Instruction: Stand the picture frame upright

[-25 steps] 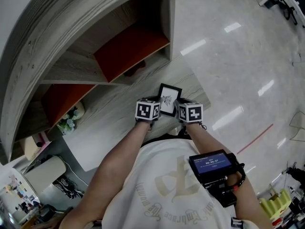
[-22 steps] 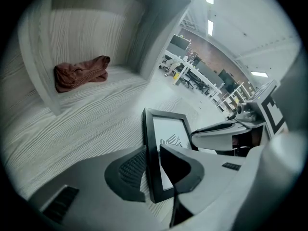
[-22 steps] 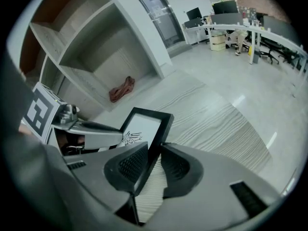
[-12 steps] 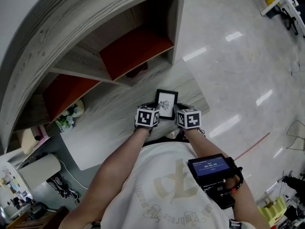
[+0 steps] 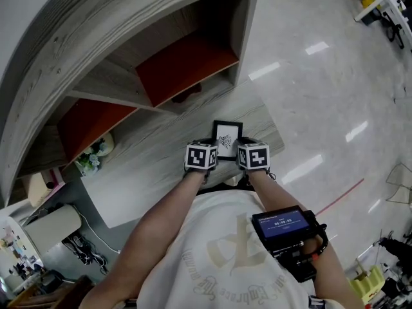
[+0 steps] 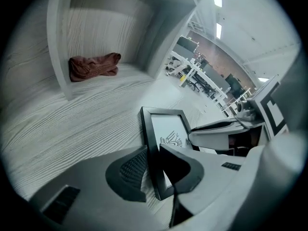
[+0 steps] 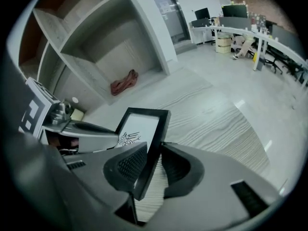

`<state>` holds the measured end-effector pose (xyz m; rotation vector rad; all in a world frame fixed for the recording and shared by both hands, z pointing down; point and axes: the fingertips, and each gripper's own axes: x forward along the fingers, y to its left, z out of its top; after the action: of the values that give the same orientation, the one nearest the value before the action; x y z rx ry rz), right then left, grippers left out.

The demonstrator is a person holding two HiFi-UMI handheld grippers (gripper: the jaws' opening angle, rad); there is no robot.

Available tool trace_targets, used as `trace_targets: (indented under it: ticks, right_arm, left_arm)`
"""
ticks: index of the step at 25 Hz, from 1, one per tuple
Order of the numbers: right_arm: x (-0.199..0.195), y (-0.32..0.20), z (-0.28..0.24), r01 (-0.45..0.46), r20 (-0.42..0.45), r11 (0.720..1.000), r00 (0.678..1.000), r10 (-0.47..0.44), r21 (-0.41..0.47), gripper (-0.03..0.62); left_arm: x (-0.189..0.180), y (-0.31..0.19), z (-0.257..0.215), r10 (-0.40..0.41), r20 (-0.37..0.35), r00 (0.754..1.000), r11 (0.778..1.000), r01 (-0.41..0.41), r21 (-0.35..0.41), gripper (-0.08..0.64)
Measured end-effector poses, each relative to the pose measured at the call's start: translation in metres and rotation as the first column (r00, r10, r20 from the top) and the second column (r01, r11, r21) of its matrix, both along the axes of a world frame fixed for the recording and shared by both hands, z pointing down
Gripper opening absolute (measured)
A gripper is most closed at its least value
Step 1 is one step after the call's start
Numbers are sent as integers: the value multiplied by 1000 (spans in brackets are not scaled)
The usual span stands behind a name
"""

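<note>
A small black picture frame with a white print sits over the pale wood desk, held between both grippers and tilted up off the surface. My left gripper is shut on its left edge; in the left gripper view the frame runs between the pads of that gripper. My right gripper has the frame's right edge between its jaws, which are opening, though the pads still touch the edge beside the gripper's centre.
A curved grey shelf unit with red-backed compartments stands behind the desk. A reddish cloth lies in the nearest compartment. A small plant sits at the desk's left. Shiny floor drops away to the right.
The frame has turned from a slant to square with me, and the two grippers have drawn closer together at its lower corners.
</note>
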<state>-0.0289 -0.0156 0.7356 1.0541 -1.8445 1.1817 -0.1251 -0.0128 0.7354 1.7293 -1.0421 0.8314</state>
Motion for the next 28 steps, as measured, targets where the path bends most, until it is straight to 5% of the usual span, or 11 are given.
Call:
trace_targets:
  ticks: [9,28]
  right_arm:
    - [0,1,1,-38,42,998,998,40,-46,89]
    - [-8,-1,-44,70,76,988,994,-81,138,89]
  left_arm:
    - [-1,4,1,-38,-16,999,999,38,-35,91]
    - [-6,12,-37,-123,-57,991,987,128,101,89]
